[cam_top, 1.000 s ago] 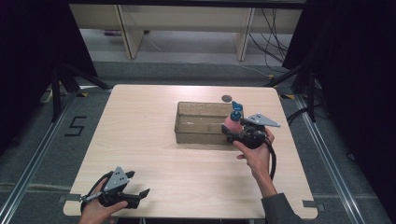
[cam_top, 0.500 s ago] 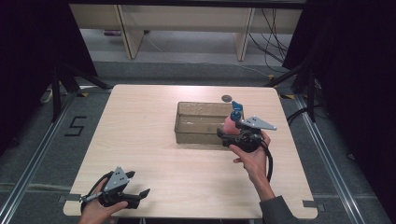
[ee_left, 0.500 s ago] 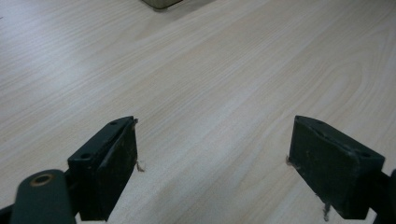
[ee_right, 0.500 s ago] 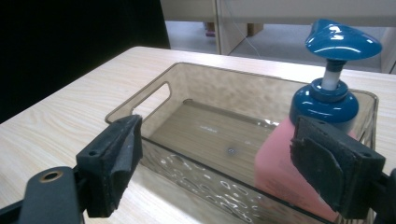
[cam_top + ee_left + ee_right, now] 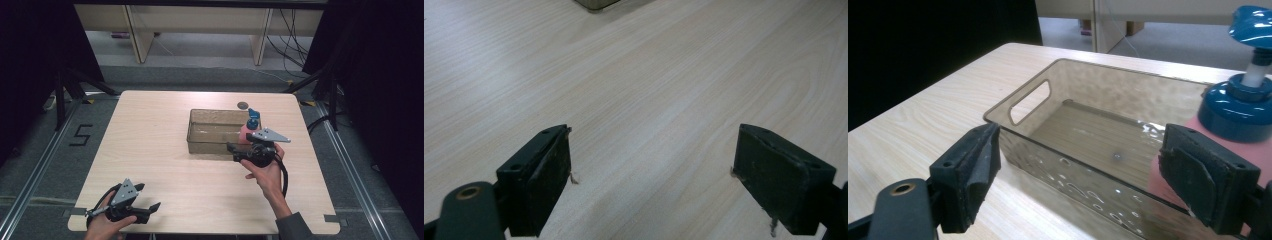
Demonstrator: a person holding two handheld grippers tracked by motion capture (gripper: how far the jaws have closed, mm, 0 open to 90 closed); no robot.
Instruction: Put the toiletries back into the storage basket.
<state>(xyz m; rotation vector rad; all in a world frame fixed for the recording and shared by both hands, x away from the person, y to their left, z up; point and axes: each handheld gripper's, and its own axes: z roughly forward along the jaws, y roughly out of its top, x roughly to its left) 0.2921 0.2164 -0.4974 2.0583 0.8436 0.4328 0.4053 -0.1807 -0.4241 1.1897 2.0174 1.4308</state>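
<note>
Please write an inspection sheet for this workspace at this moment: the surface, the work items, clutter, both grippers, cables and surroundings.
Surface: light wood table, bare apart from the items below.
Job's things: translucent brown bin with a handle slot, nothing seen in it; pink pump bottle with blue pump, standing in the bin's right end.
Clutter: small dark round disc on the table beyond the bin.
Grippers: left gripper open, low over bare table at the near left corner; right gripper open, at the bin's near wall, right jaw beside the bottle.
Cables: black cable looping from the right gripper; thin cables on the floor behind.
Surroundings: grey floor, wooden furniture legs, floor mark "5".
</note>
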